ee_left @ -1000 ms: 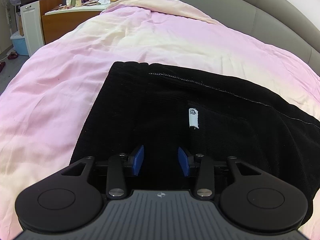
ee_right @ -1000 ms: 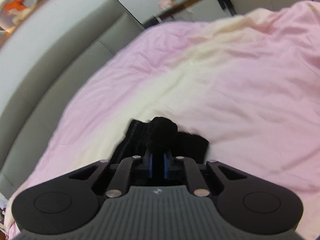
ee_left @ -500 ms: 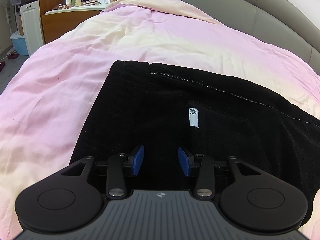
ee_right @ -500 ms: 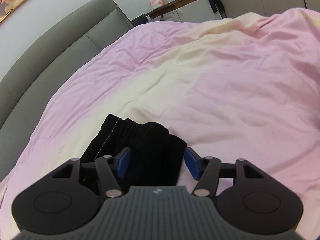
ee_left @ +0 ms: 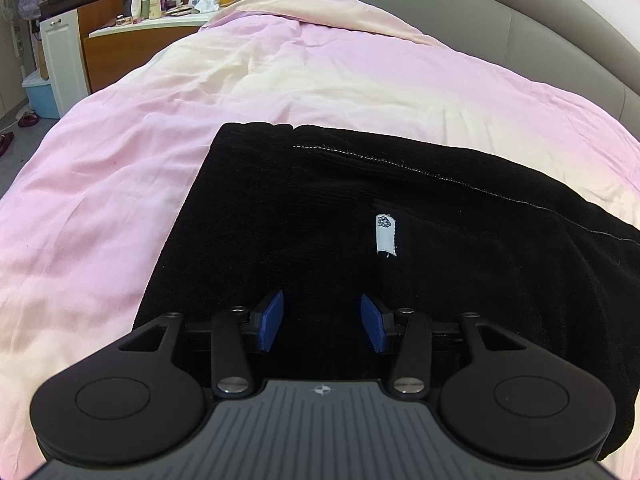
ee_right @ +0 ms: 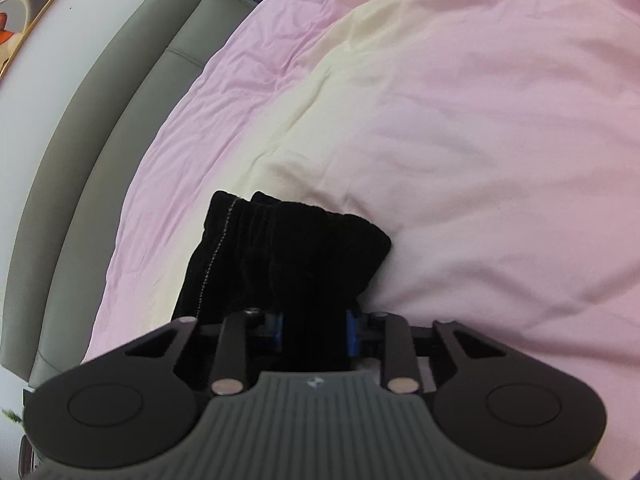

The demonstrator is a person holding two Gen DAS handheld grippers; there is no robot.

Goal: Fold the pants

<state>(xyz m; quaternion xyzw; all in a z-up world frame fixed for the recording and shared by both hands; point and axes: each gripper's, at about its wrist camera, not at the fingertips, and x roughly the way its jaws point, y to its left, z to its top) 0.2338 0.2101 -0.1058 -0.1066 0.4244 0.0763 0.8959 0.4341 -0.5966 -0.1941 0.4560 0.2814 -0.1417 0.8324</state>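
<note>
- A bedroom: a bed under a pink and cream duvet fills both views, with a grey padded headboard curving along its far edge.
- In the left wrist view, far left, a white cabinet stands beside a wooden counter crowded with bottles, a blue bin on the floor below.
- The black pants lie flat on the duvet in the lower middle of that view, a line of pale stitching running across them and a small white label showing right of centre.
- The left gripper sits low over the pants with its blue pads spread well apart; nothing is between them, only the cloth beneath.
- In the right wrist view, the headboard runs up the left side below a gold-framed picture.
- The right gripper has a bunched end of the pants filling the gap between its partly closed fingers, the blue pads pressing the cloth on both sides.
</note>
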